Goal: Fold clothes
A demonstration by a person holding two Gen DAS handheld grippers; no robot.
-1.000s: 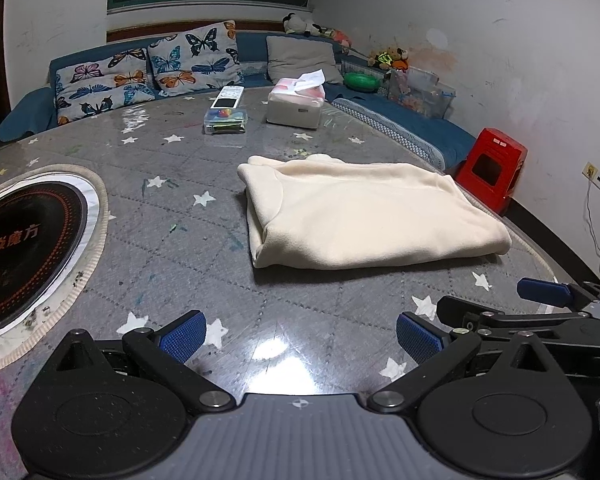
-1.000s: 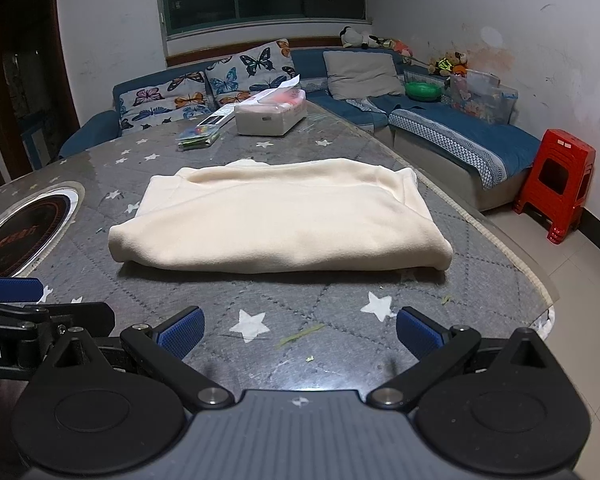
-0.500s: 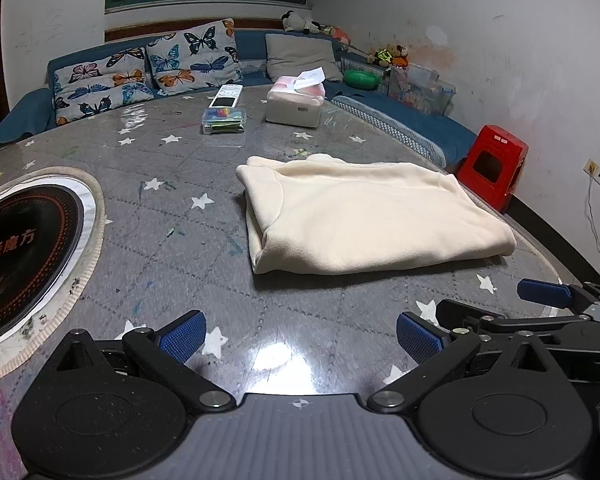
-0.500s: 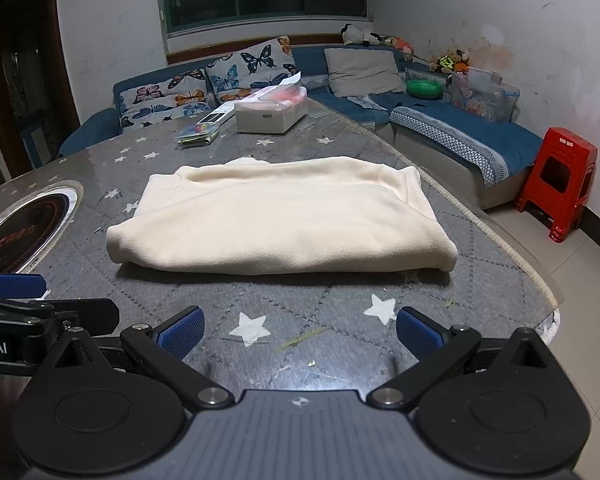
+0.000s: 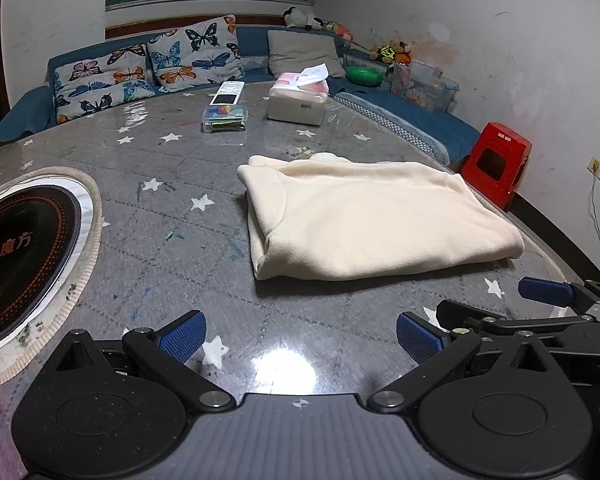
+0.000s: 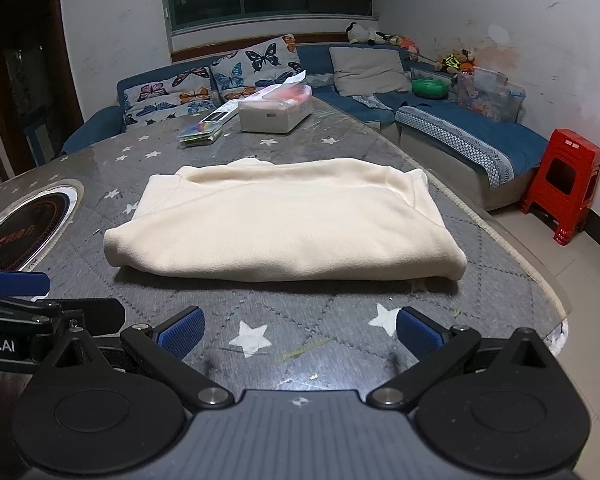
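A cream fleece garment [image 5: 372,220] lies folded into a flat rectangle on the grey star-patterned table [image 5: 172,216]; it also shows in the right wrist view [image 6: 284,224]. My left gripper [image 5: 300,336] is open and empty, low over the table's near edge, short of the garment and to its left. My right gripper [image 6: 298,332] is open and empty, just in front of the garment's near fold. The right gripper shows at the right edge of the left wrist view [image 5: 540,312], and the left gripper's blue fingertip [image 6: 16,283] shows at the left of the right wrist view.
A round induction hob [image 5: 16,256] is set into the table at the left. A tissue box [image 5: 298,100], a small clear box [image 5: 225,118] and a remote [image 5: 228,93] stand at the far side. A red stool [image 5: 496,162] and a blue sofa [image 6: 460,128] are beyond the table's right edge.
Both grippers have drawn back slightly from the garment and stay open. The garment has not moved.
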